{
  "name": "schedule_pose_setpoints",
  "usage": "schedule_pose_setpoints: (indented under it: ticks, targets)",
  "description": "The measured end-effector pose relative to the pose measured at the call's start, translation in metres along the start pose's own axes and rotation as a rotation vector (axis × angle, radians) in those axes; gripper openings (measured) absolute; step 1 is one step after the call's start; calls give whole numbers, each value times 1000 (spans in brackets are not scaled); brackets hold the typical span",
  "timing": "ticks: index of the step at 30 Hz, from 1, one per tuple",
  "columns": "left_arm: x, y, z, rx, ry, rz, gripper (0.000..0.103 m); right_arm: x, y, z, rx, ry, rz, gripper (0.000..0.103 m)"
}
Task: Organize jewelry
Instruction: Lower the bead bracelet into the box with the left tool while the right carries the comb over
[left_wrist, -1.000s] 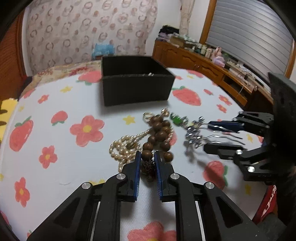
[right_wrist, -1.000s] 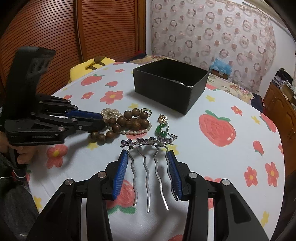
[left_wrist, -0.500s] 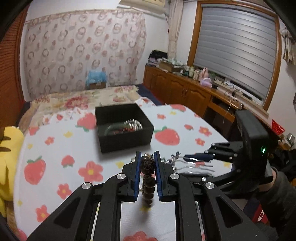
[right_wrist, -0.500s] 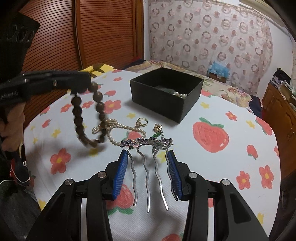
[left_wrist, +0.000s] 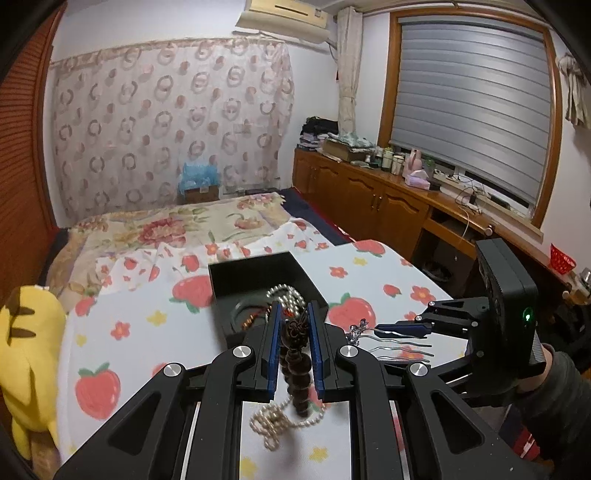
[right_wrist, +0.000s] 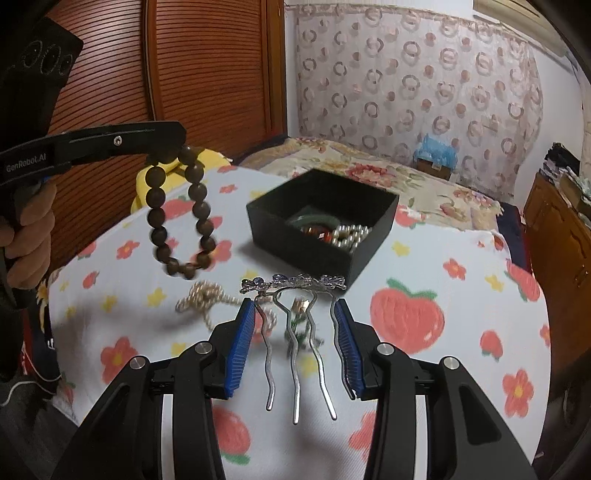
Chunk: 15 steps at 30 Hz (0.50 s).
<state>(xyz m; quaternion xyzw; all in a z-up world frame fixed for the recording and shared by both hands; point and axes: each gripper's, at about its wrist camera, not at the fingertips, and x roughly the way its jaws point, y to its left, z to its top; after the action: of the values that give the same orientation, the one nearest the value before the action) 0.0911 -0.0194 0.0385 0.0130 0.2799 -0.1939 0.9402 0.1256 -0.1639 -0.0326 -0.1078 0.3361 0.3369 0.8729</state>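
My left gripper (left_wrist: 292, 328) is shut on a brown wooden bead bracelet (left_wrist: 295, 373) and holds it in the air; the bracelet (right_wrist: 179, 210) hangs as a loop from that gripper (right_wrist: 162, 142) in the right wrist view. My right gripper (right_wrist: 295, 325) is shut on a silver hair comb (right_wrist: 293, 288) with a flowered top and wavy prongs, lifted off the cloth; the gripper (left_wrist: 400, 338) also shows in the left wrist view. The black box (right_wrist: 373, 218) stands just beyond, holding pearls and a green bangle. A pearl necklace (right_wrist: 201, 299) lies on the cloth.
The table has a white cloth (right_wrist: 424, 258) with strawberries and flowers. A small gold and green piece (right_wrist: 299, 310) lies under the comb. A yellow plush (left_wrist: 26, 354) sits at the left edge. A bed (left_wrist: 166, 229) lies behind the table, wooden cabinets (left_wrist: 388, 206) at right.
My left gripper has lifted the bead bracelet off the cloth and high above it. My right gripper has raised the hair comb and moved it toward the black box.
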Motion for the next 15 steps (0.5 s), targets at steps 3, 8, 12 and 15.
schedule_pose_setpoints:
  ticks: [3,8,12,15]
  targets:
    - [3,6,10,0,-9,-1,13,5,-6,14,1,-7,1,46]
    - [14,17,27,6,-15,1,13,18,-18,33,-4,-11,6,46]
    - [23,24,35,2,-11,-2,13,31,-26,47,-2,-8,12,46]
    - [36,32,44,0,-6,-4,13,43,-31,55,-1,-3,20,47]
